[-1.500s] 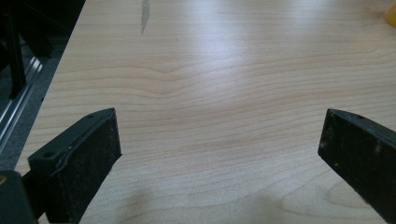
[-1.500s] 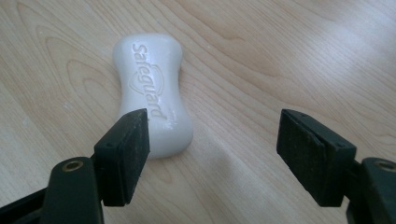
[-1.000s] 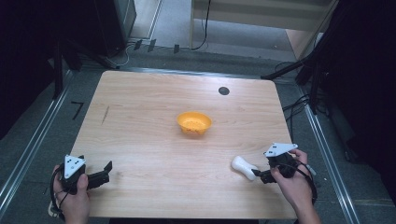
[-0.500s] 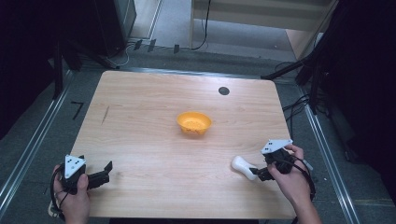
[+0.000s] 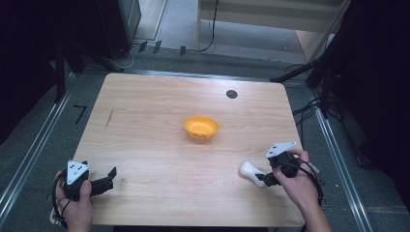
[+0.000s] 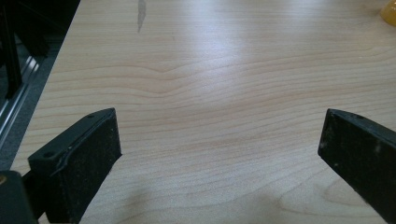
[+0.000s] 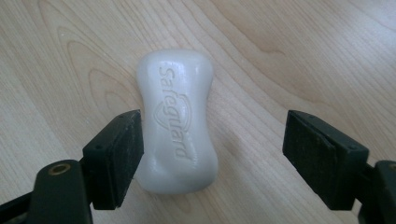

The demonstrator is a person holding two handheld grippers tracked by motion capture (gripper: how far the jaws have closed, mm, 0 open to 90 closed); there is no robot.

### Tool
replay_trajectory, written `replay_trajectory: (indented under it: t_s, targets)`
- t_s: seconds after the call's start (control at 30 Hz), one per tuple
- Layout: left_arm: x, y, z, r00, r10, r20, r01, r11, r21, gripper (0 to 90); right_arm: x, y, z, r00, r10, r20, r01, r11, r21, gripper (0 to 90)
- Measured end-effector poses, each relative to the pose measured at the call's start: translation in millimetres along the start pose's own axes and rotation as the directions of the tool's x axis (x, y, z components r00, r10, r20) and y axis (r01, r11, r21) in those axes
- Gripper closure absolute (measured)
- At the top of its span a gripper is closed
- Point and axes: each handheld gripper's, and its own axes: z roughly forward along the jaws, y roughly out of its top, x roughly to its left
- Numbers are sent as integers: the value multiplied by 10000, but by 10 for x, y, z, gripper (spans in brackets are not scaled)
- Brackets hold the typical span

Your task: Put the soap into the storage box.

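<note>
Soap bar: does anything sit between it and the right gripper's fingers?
Nothing visible does. The soap bar lies on the table between the open right gripper; one finger is right against it, the other stands apart across bare wood.

Right gripper [image 5: 261,178] and hand shifted slightly nearer the table's front edge, beside soap [image 5: 249,169]

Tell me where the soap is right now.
The soap lies on the table's near right in the high view, between the open right gripper's jaws, against one pad, below-right of the bowl.
</note>
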Motion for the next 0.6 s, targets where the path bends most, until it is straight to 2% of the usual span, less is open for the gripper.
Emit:
replay_trajectory:
  t_s: [0.27, 0.6]
  targets:
    - [0, 2, 5, 10000, 21, 63, -21, 10000, 39, 0, 5, 70, 28, 9999, -1, -162, 6, 9995, 315, 219]
    - [4, 3, 9, 9999, -2, 108, 1, 10000, 61, 0, 19, 198, 83, 9993, 183, -318, -148, 9941, 1073, 229]
